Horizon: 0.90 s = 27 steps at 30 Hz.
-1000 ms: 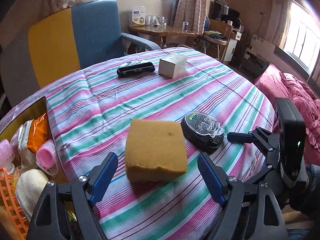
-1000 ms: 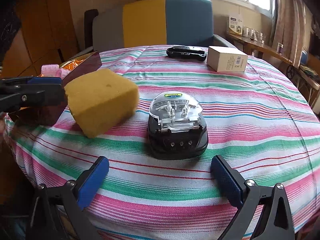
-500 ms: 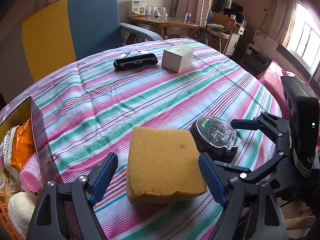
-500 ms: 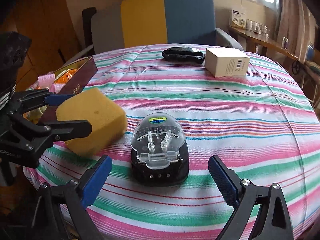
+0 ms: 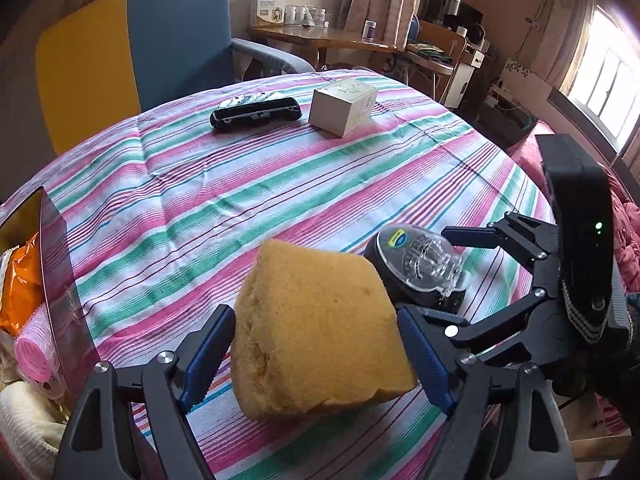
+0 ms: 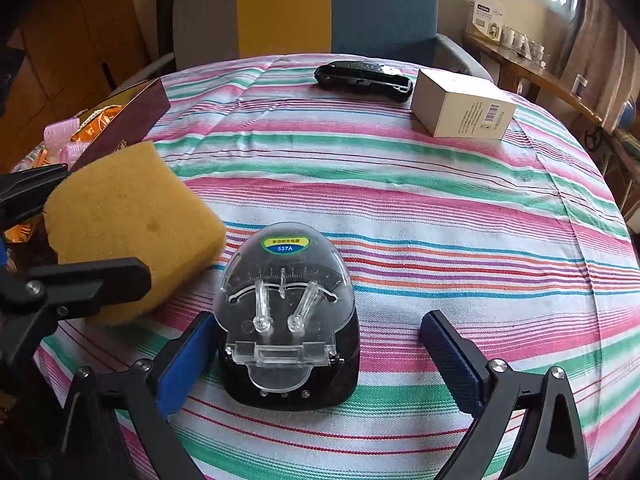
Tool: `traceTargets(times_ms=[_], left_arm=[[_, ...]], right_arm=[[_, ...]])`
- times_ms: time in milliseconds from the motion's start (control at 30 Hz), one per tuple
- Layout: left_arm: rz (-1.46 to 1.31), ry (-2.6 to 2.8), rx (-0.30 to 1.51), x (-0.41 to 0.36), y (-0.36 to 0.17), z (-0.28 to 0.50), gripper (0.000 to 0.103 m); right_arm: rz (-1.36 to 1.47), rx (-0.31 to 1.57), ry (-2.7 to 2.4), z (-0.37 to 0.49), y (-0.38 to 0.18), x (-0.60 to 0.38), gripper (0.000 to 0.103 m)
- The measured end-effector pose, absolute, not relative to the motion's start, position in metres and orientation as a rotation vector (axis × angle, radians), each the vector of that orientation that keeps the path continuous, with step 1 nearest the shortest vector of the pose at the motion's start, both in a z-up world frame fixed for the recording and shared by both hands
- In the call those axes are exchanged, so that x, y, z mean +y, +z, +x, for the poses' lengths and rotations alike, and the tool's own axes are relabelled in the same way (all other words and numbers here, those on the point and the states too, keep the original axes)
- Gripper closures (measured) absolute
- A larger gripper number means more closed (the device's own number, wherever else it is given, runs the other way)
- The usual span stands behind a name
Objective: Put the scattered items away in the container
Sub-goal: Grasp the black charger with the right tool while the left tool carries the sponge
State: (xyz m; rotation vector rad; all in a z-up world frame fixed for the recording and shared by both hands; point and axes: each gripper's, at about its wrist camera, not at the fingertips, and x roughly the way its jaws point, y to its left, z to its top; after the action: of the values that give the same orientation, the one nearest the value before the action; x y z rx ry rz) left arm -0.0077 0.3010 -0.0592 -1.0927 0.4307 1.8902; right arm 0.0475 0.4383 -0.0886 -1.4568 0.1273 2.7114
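Cloth (image 6: 440, 208) ahead lies bare — white box (image 6: 464, 109), black case (image 6: 362, 76) far back.

Yellow sponge block (image 5: 320, 332) is seen tilted on the striped counter (image 5: 280, 176), one edge lifted. Black battery charger (image 6: 286, 328) with clear lid lies flat just beside it. Black controller (image 5: 256, 109) and white box (image 5: 343, 107) are set at the far edge. Container (image 5: 56, 280) at left is partly filled.

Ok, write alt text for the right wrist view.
Open right tongs straddle a black charger with a clear lid on a striped tablecloth, the left pad close to it. To the left, the left tongs flank a yellow sponge; a white box and a black gadget lie farther back.
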Motion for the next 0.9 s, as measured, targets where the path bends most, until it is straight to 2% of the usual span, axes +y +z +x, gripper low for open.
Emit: traceTargets(times_ms=[67,100,133,167,333,500,767,900], left_arm=[[-1.110,1.891,0.410,0.299,-0.061,-0.010,0.018],[-1.115,1.892,0.405,0.299,-0.062,-0.011,0.018],[-1.125,1.895,0.402,0.299,-0.063,-0.012,0.018],[-1.140,1.895,0.391,0.298,-0.065,-0.013,0.019],[-1.265,1.863,0.245,0.281,-0.078,-0.022,0.021],[-1.207,1.894,0.261,0.270,-0.070,-0.004,0.026],[-1.112,1.934,0.152,0.231,-0.038,0.012,0.027],[-1.085,1.988,0.084,0.206,-0.022,0.008,0.027]], right_arm=[[-1.423,0.122,2.715,0.051,-0.087,0.437,0.012],[-1.410,0.114,2.721,0.053,-0.085,0.436,0.022],[-1.400,0.101,2.728,0.054,-0.083,0.434,0.036],[-1.396,0.088,2.725,0.055,-0.081,0.432,0.040],[-1.392,0.115,2.716,0.062,-0.079,0.429,0.040],[-1.394,0.192,2.758,0.077,-0.078,0.417,0.040],[-1.387,0.600,2.816,0.090,-0.072,0.416,0.040],[-1.364,0.677,2.876,0.088,-0.057,0.402,0.040]])
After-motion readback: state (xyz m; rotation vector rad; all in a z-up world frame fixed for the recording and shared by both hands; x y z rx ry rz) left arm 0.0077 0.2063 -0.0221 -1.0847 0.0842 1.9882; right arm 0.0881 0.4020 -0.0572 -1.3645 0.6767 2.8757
